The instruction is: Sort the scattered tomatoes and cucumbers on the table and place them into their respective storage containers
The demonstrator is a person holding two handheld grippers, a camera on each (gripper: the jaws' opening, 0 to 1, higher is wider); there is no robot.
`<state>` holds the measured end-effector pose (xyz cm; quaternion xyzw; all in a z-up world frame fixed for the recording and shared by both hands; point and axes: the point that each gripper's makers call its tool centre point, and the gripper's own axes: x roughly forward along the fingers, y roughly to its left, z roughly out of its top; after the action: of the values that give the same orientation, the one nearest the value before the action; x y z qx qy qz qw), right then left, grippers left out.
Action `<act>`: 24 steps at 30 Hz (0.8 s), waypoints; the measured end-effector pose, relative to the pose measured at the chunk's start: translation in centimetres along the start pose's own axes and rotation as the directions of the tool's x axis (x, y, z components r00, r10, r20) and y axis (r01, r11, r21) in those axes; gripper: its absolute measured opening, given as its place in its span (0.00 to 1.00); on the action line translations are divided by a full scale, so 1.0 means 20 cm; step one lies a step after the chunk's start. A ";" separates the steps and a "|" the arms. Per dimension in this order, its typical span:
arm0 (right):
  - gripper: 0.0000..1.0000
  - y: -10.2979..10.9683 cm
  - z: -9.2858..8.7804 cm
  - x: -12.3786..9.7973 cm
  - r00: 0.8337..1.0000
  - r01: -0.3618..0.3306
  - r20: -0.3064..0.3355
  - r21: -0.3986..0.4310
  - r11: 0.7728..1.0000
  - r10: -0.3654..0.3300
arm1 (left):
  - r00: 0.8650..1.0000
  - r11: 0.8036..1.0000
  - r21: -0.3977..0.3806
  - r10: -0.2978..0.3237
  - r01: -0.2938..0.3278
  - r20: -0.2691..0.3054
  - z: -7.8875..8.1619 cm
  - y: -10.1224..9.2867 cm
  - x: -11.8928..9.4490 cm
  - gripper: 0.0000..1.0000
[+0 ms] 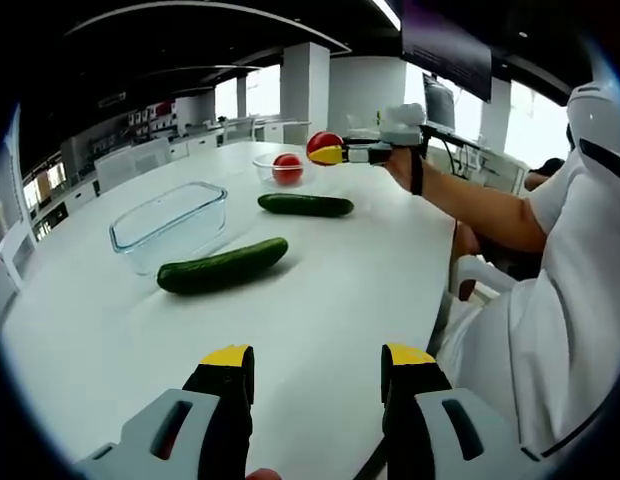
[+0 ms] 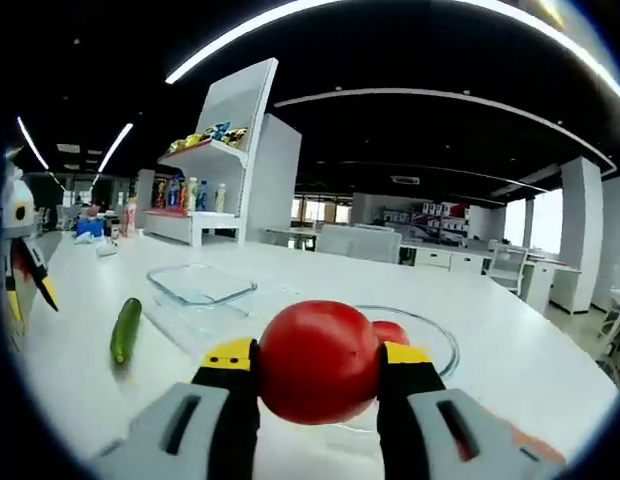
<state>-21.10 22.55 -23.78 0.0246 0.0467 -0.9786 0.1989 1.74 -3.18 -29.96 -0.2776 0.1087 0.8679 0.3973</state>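
My right gripper [image 2: 318, 352] is shut on a red tomato [image 2: 316, 375], held just above and in front of a round glass bowl [image 2: 437, 345] with another tomato [image 2: 393, 331] in it. In the left gripper view the same gripper [image 1: 333, 153] holds its tomato [image 1: 321, 141] beside the bowl [image 1: 267, 165], where one tomato [image 1: 287, 168] lies. Two cucumbers lie on the white table: one near [image 1: 222, 266], one further off [image 1: 306, 205]. An empty rectangular glass container [image 1: 172, 222] stands left of them. My left gripper [image 1: 318, 362] is open, low over the table's near part.
A person's arm [image 1: 470, 205] and white-clothed body [image 1: 550, 300] are along the table's right edge [image 1: 445, 290]. In the right gripper view the glass container [image 2: 202, 285] and a cucumber [image 2: 126, 330] lie left, and a shelf [image 2: 205, 160] stands behind.
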 end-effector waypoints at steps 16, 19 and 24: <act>0.45 -0.23 0.03 0.16 0.989 0.148 0.017 -0.014 0.989 -0.148 | 1.000 1.000 0.001 -0.002 0.002 -0.004 0.00 0.00 0.01 0.51; 0.45 -0.30 0.02 0.20 0.987 0.159 0.023 -0.006 0.987 -0.159 | 1.000 1.000 0.000 0.000 0.000 -0.005 0.00 0.00 0.01 0.51; 0.45 -0.31 -0.01 0.25 0.987 0.160 0.014 0.004 0.987 -0.160 | 1.000 1.000 0.005 -0.005 0.005 -0.004 0.01 -0.01 0.01 0.51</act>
<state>-28.03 26.31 -23.78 0.0143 0.0455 -0.9916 0.1199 1.71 -2.87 -29.98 -0.2787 0.1109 0.8660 0.4001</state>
